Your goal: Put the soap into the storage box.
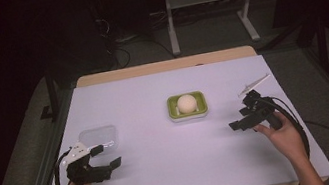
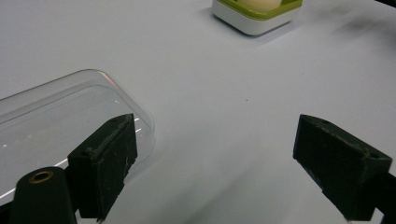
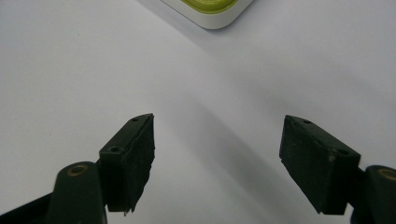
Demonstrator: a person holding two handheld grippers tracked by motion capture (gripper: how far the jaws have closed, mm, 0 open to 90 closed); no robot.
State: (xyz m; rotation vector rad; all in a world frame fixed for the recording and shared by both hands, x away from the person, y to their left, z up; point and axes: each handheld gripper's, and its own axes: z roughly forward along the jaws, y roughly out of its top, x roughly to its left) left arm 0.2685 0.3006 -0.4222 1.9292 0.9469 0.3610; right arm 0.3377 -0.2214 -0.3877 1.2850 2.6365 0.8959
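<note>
Clear plastic lid (image 1: 99,138), one: lies flat just ahead of the left gripper (image 1: 106,164), under its left jaw tip; likely light, thin, slippery; best pinched at the rim. Green-and-white container (image 1: 186,106), one, holding one pale ball (image 1: 187,103), farther ahead, between both tools. Left gripper and right gripper (image 1: 239,124): jaws wide apart, holding nothing.

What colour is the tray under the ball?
Green inside a white rim: the tray shows best in the high view.

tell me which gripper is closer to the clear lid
Left. The left gripper sits right beside the clear lid, just in front of it. The right gripper is across the table, beyond the green dish.
</note>
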